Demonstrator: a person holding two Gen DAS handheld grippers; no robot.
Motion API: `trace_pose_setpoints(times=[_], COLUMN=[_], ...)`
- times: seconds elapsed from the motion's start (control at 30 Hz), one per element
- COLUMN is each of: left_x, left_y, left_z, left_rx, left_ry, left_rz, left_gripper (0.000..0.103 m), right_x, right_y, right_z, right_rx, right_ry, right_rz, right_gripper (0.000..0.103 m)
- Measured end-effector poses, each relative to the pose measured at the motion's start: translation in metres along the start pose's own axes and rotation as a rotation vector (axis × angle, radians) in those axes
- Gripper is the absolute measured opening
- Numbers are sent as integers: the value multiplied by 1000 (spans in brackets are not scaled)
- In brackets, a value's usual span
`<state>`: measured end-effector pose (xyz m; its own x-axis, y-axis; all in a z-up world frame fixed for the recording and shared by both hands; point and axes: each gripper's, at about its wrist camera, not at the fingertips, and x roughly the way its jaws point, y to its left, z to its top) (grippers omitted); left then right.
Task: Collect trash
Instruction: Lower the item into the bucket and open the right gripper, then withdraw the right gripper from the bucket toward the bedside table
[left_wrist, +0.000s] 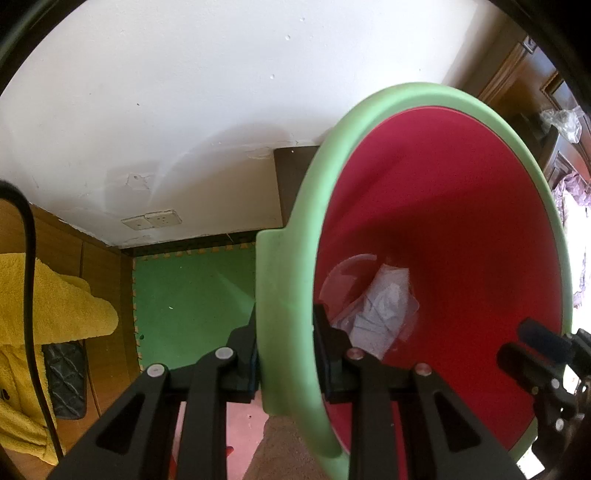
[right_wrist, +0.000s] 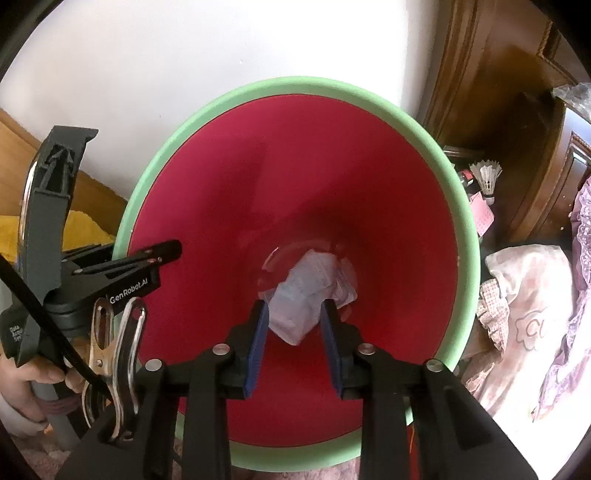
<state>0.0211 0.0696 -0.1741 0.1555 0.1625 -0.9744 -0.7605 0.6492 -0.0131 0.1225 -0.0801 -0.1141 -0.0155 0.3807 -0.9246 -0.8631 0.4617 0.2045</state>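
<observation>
Against a white wall (left_wrist: 184, 92), left jaws clamp the bin (left_wrist: 284, 295) rim.

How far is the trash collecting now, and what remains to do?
Done: a crumpled white paper lies at the bottom of the red bin, with nothing pressing on it. In hand: the left hand-held gripper is shut on the bin's green rim; the right hand-held gripper hangs open over the paper. Left: I see no other loose trash here, so I cannot tell.
</observation>
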Motion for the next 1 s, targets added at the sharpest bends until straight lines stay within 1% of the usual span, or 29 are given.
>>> trace_pose_setpoints(times=[0.07,0.27,0.47,0.7,0.8,1.0], left_x=[0,0,0,1,0,0], left_y=[0,0,-1,-3,-4,-6], left_z=[0,0,-1,0,-1,-1], left_rx=[1,1,2,6,9,10], left_ry=[0,0,1,1,1,1], left_rz=[0,1,5,10,12,12], left_gripper=[24,24,24,24,24,25], right_x=[-1,-6,-23,-54,-68,-94], right_y=[0,1,8,-6,-13,-43], right_z=[0,1,3,4,3,1], right_rx=[-2,-15,-66,-12,7,74], right_ry=[-6,-24,-74,-143,-178,-235], right_rz=[-5,13,33,50,40,-1], right_gripper=[44,45,45,45,45,45])
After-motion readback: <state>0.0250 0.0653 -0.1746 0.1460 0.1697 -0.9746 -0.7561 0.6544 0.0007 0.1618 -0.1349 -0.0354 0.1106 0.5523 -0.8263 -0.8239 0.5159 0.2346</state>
